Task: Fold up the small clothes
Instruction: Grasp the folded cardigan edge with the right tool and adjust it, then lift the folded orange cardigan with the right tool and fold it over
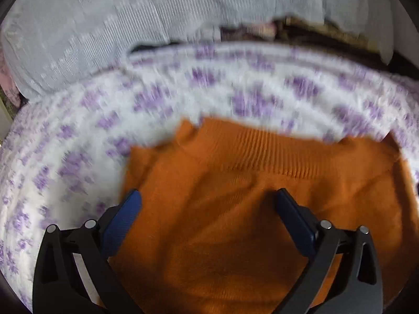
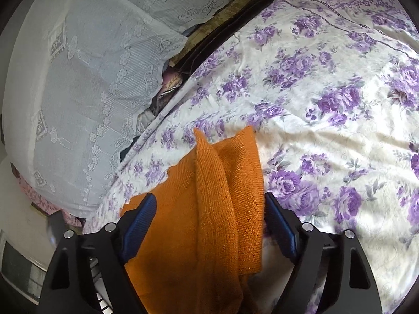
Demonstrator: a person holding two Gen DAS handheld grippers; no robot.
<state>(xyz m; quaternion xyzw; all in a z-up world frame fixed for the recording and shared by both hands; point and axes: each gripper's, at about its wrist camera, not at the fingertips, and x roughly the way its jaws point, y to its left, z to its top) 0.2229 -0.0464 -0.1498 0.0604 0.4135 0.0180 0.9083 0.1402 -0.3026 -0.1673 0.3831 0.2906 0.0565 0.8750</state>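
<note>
Bed w/ white sheet (image 2: 327, 120), purple rose print, runs ahead of both tongs and off to the right of the right-hand pair. Orange knit garment (image 1: 235, 209) lies directly on it, spread beneath the left tongs, w/ a bunched ridge (image 2: 222, 183) running fwd between the right tongs' tips. Left-wrist view blurred, sheet (image 1: 78, 157) detail smeared.
</note>
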